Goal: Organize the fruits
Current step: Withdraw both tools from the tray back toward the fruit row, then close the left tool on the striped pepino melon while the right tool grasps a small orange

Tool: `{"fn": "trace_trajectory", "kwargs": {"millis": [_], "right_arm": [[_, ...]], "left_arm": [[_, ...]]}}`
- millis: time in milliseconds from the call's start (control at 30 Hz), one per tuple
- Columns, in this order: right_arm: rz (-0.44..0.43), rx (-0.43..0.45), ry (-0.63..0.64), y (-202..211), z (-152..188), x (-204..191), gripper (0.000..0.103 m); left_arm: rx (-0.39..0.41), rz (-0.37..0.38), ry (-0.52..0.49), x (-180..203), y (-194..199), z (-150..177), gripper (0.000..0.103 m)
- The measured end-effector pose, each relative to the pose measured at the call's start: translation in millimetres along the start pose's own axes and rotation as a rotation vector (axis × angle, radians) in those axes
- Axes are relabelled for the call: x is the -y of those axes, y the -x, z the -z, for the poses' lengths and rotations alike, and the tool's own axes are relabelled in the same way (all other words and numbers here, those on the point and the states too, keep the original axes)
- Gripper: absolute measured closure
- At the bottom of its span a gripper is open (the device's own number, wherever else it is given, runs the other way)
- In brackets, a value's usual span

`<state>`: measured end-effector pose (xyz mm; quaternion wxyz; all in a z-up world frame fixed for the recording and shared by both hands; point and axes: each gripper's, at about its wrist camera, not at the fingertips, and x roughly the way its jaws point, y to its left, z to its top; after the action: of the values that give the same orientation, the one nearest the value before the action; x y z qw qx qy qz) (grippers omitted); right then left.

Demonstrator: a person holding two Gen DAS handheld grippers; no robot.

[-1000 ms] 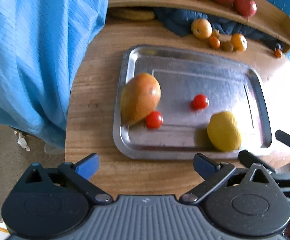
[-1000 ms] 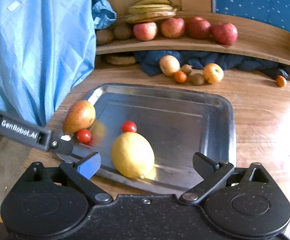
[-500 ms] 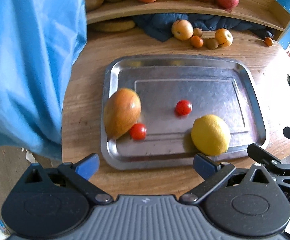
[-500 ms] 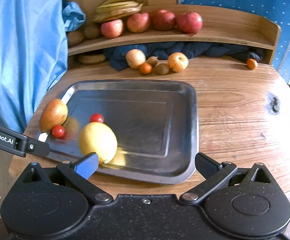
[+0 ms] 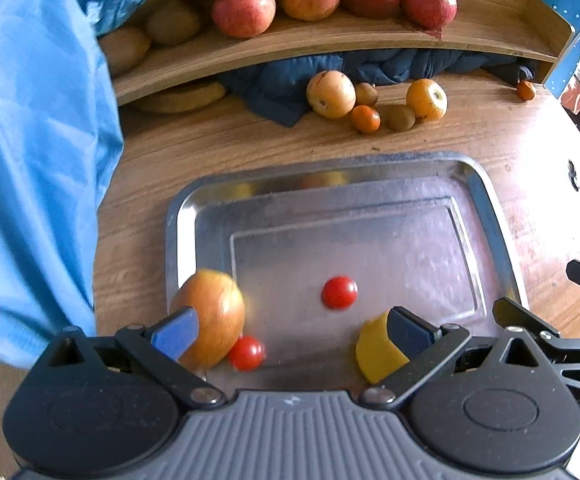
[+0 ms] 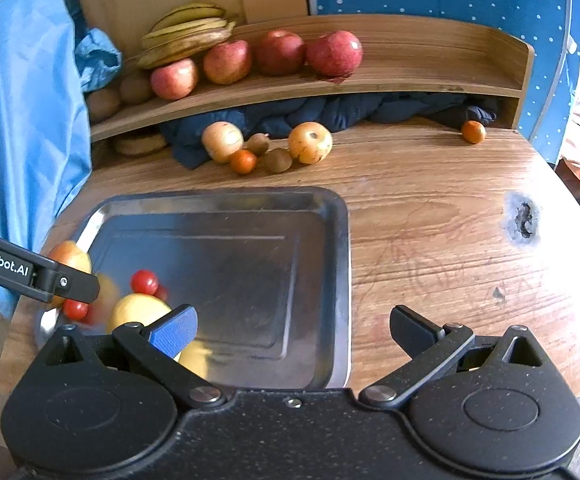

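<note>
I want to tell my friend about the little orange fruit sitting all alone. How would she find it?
Start at the wooden table and go to its far right corner, by the end of the curved shelf. The small orange fruit sits there alone. Its look-alike sits crowded among bigger fruit near the dark blue cloth.

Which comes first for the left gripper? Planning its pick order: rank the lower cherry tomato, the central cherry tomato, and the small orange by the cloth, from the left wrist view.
From the left gripper:
1. Lower cherry tomato, beside the mango, near-left.
2. Central cherry tomato, mid-tray.
3. Small orange, beyond the tray.
</note>
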<state>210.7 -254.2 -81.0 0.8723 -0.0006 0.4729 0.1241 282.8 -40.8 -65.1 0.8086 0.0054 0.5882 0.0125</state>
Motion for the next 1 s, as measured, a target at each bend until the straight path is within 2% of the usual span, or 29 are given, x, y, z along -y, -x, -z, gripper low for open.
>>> {"fn": "trace_trajectory", "kwargs": {"millis": [333, 567, 1000], "right_arm": [[0.020, 0.008, -0.026, -22.4, -26.3, 5.3, 0.001], [0.022, -0.003, -0.029, -43.7, -42.4, 3.1, 0.001], [0.040, -0.009, 0.049, -78.2, -65.7, -14.9, 0.001]], "left_arm": [[0.010, 0.004, 0.005, -9.8, -20.3, -35.0, 0.001], [0.038, 0.051, 0.036, -19.0, -33.8, -65.0, 0.001], [0.072, 0.098, 0.081, -21.3, -71.6, -122.5, 0.001]]}}
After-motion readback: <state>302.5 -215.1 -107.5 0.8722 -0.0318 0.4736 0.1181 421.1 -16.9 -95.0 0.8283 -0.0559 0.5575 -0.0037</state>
